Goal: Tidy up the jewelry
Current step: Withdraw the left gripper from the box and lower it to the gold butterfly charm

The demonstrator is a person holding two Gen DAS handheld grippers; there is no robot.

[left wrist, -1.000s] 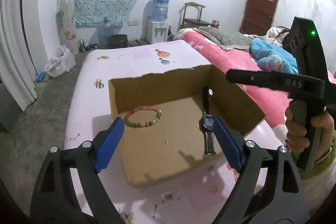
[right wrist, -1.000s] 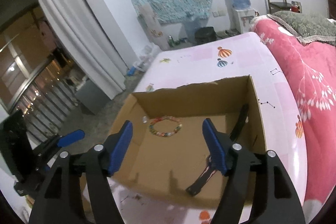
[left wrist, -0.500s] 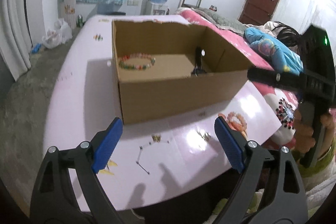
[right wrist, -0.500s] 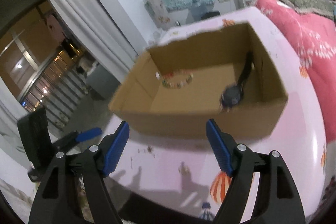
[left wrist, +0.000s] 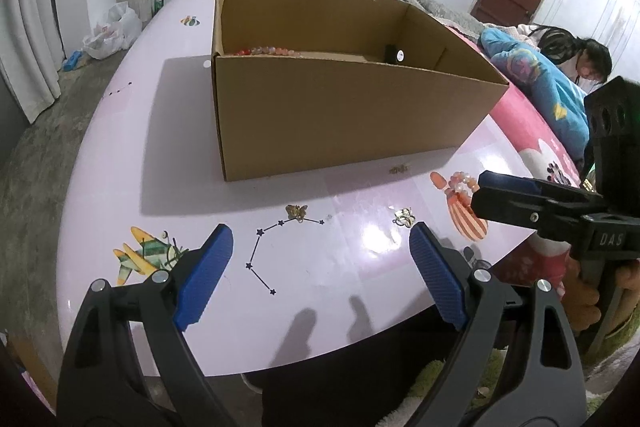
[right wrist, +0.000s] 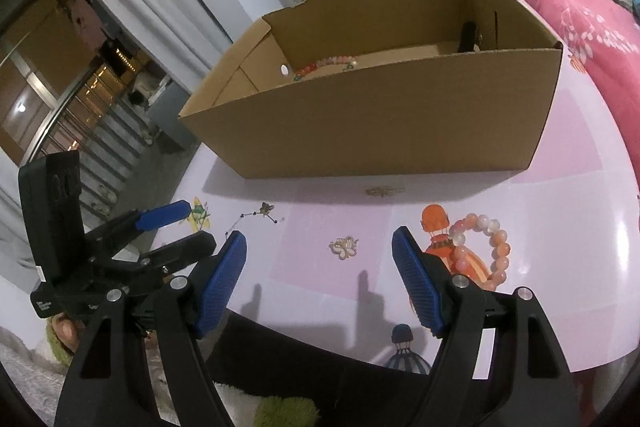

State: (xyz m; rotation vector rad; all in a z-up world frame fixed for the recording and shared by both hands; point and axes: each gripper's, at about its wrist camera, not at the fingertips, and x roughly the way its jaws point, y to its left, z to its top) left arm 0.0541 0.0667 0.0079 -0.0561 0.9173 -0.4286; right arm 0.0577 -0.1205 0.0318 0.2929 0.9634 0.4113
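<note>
Left gripper (left wrist: 320, 267): your fingers gape wide, holding nothing, low over the worktop (left wrist: 140, 155).
Right gripper (right wrist: 320, 275): fingers wide too, empty; gold charm (right wrist: 343, 247) sits just ahead between them.
Bracelet (right wrist: 482, 249): on the worktop at 1 o'clock of your right fingers.
Other charms: one (left wrist: 296, 211) at 12 o'clock of your left gripper, one (right wrist: 385, 191) by the box (right wrist: 400, 119).
Done: beaded bracelet (right wrist: 324, 65) and watch (right wrist: 468, 35) already boxed.
Left: bracelet and three charms, by my reckoning.

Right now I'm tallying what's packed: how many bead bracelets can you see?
2. One bracelet lies inside the box near its left wall; the other bracelet lies on the table in front, right side. More may hide behind the wall.
</note>
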